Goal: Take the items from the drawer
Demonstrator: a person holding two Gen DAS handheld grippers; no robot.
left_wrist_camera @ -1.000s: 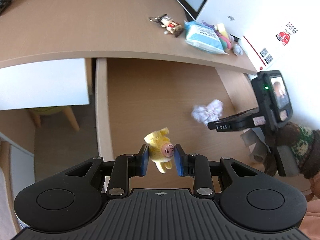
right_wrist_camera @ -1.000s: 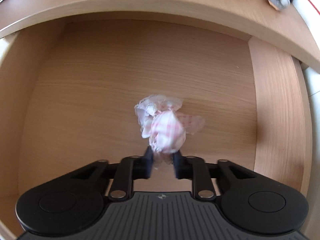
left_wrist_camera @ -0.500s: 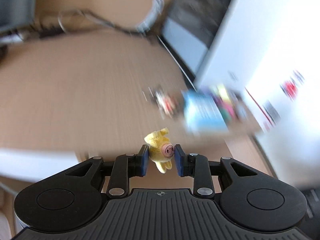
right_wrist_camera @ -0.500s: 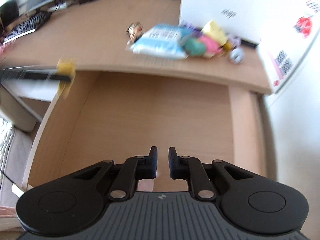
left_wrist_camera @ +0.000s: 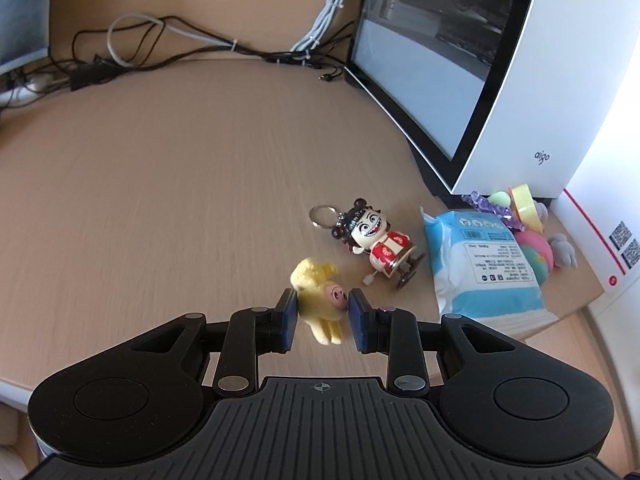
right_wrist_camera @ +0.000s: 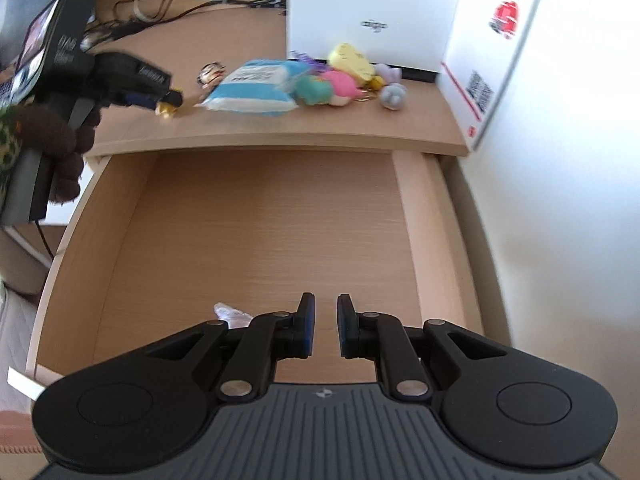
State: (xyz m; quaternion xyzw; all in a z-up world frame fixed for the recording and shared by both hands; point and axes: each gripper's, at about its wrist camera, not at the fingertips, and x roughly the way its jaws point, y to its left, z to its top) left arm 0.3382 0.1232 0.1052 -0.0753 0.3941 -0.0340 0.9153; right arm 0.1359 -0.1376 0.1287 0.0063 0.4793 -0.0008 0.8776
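The left tool (left_wrist_camera: 322, 312) is pinching the yellow pig toy (left_wrist_camera: 320, 300) over the table (left_wrist_camera: 160, 184); it should be setting it left of the keychain figure (left_wrist_camera: 376, 240), while the right tool (right_wrist_camera: 325, 330) is pressed together, empty.

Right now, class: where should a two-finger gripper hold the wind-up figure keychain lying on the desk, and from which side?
Probably across its red torso, from above. The wind-up figure keychain lies on its back on the desk, so the torso's sides are free and narrower than the round head; its ring lies flat, hard to pinch.
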